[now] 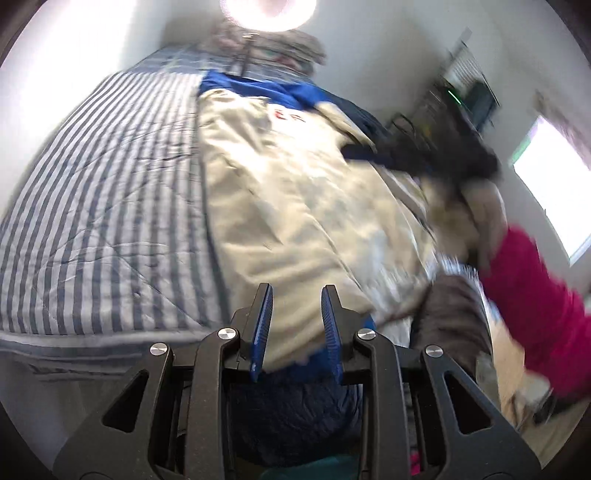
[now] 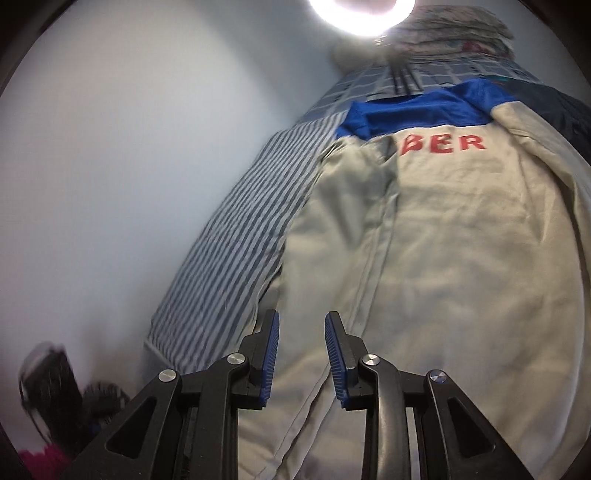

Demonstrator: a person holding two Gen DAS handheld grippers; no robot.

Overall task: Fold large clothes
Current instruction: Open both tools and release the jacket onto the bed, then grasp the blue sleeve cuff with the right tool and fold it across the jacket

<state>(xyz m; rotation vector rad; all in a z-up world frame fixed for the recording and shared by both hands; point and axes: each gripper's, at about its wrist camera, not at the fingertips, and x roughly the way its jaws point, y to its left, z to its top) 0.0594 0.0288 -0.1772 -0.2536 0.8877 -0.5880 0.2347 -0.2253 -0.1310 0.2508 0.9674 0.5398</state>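
Observation:
A large beige jacket [image 1: 295, 192] with a blue yoke [image 2: 424, 110] and red letters [image 2: 443, 146] lies spread on the striped bed cover [image 1: 103, 206]. My left gripper [image 1: 296, 288] hovers over the jacket's near hem, open, with nothing between its blue pads [image 1: 262, 325]. My right gripper [image 2: 303, 315] is open too and hangs above the jacket's left side [image 2: 369, 277], with cloth only beneath it. In the left wrist view the right gripper's body [image 1: 443, 155] is a dark blur over the jacket's right edge, held by a hand in a pink sleeve [image 1: 535, 295].
A ring light on a stand [image 2: 362, 11] and a heap of patterned bedding [image 1: 273, 48] are at the bed's far end. A white wall [image 2: 129, 184] runs along one side. A dark navy garment [image 1: 295, 406] lies below my left gripper. A bright window [image 1: 554, 184] is at right.

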